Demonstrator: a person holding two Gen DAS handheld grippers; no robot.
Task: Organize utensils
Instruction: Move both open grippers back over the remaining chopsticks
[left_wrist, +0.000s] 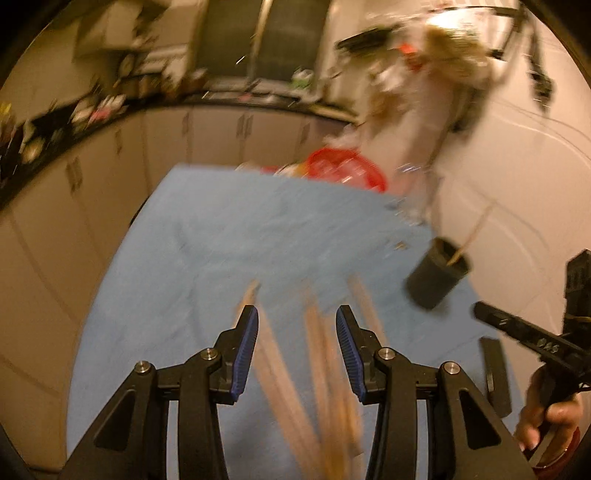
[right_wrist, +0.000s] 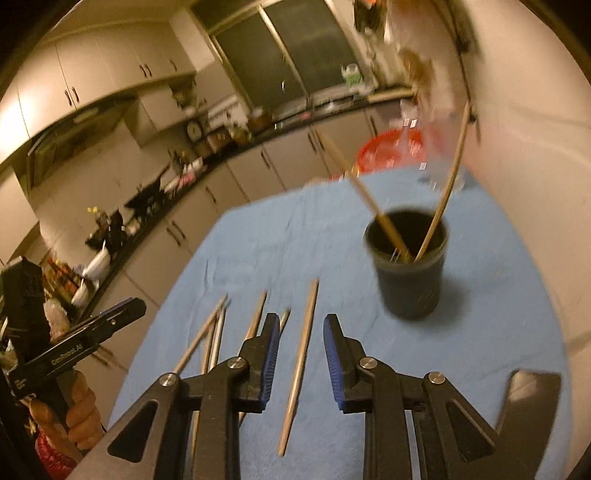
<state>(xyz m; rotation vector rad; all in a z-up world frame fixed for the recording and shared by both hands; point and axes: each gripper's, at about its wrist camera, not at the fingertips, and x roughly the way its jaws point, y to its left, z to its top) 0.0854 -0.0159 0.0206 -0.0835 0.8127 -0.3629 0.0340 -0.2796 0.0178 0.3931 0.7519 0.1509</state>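
Right gripper (right_wrist: 299, 354) poised over a blue cloth (right_wrist: 498, 295), jaws spread and empty, a single wooden chopstick (right_wrist: 298, 365) lying lengthwise between them; further loose chopsticks (right_wrist: 207, 332) lie just beside it to the left, and two already stand in the dark cup (right_wrist: 410, 273) farther back on the cloth. Left gripper (left_wrist: 297, 349), jaws likewise spread and holding nothing, hovers above the same sticks, here heavily motion-blurred. The sticks appear light, stiff, thin and smooth, so likely to roll or slip; a pinch near mid-length should balance best. The near ends of several sticks are hidden beneath the fingers, and their exact count cannot be made out
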